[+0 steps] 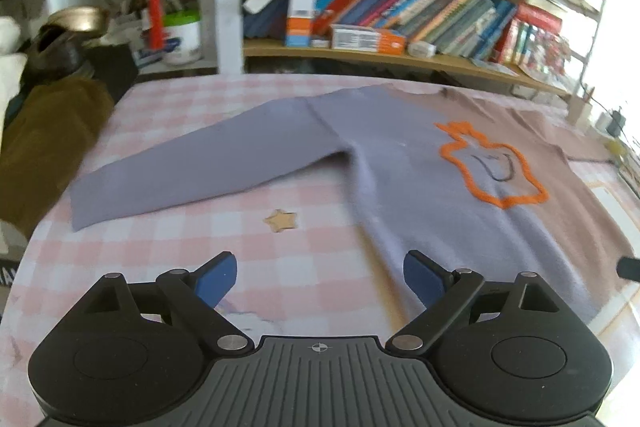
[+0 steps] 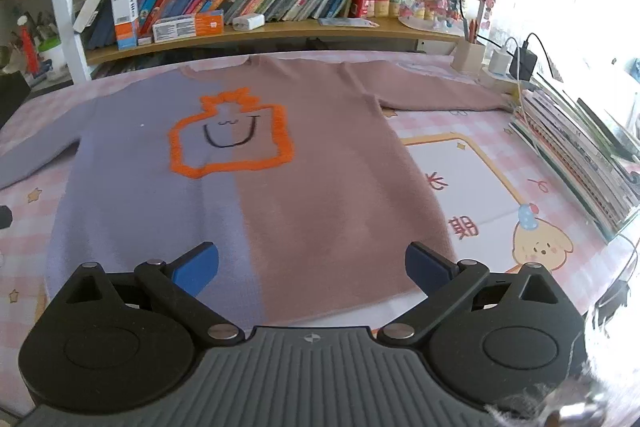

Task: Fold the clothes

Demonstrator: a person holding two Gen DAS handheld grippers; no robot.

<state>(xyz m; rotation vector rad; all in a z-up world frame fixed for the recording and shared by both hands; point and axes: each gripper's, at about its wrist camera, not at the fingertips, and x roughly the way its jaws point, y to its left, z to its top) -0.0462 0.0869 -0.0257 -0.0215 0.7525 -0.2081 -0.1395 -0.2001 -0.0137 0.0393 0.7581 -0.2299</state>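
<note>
A sweater (image 2: 280, 179) lies flat and face up on the pink checked tablecloth (image 2: 452, 127), its left half lavender, its right half mauve, with an orange outline figure (image 2: 230, 135) on the chest. In the left wrist view the lavender sleeve (image 1: 192, 167) stretches out to the left and the orange figure (image 1: 492, 163) sits to the right. My left gripper (image 1: 320, 281) is open above the cloth near the sweater's lower left hem, holding nothing. My right gripper (image 2: 312, 269) hovers open over the bottom hem, also with nothing in it. The mauve sleeve (image 2: 440, 95) reaches right.
A bookshelf (image 2: 260, 31) full of books runs along the table's far edge. Stacked books (image 2: 580, 155) and a power strip with chargers (image 2: 508, 67) line the right side. A brown garment (image 1: 44, 147) is heaped at the left. A pen holder (image 2: 468, 57) stands at the back right.
</note>
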